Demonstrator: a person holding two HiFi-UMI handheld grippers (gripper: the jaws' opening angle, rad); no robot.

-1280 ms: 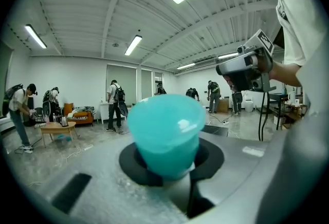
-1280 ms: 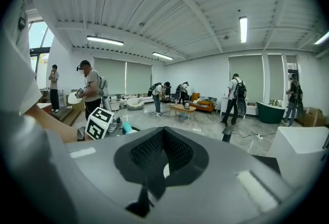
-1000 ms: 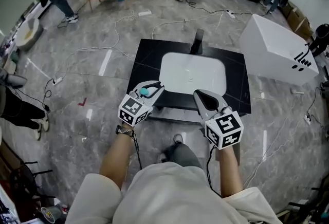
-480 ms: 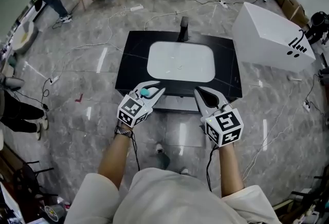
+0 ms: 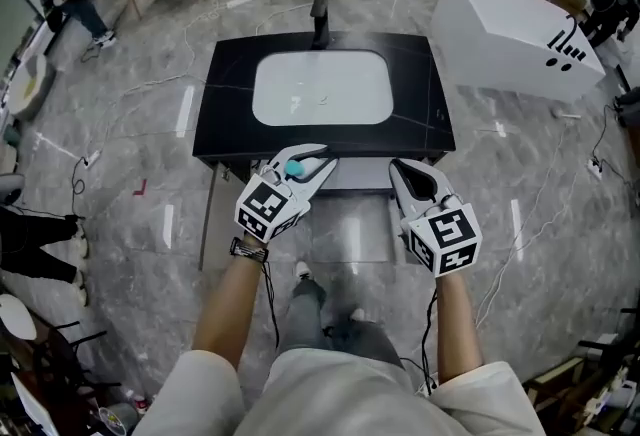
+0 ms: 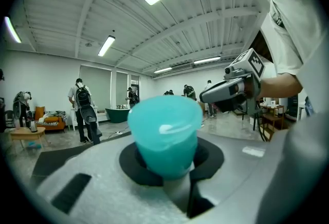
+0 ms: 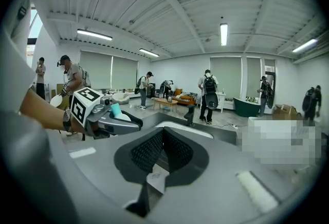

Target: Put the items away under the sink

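We stand closer to the sink (image 5: 320, 89) than a second ago. Its black counter (image 5: 225, 114) fills more of the head view and has slid toward 11 o'clock. Both grippers have dropped from over the counter's front edge to just before it. The left gripper (image 5: 312, 164), at the sink's 7 o'clock, stays clamped partway closed on a teal cup (image 5: 293, 167), which sits between its pads and is not yet under the sink. The right gripper (image 5: 402, 172), at 5 o'clock, carries nothing, its jaws drawn together. The right gripper's cube (image 5: 447, 242) shows a black-and-white square marker. A white box (image 5: 510, 24) at 2 o'clock bears black bars and dots we cannot read as words.
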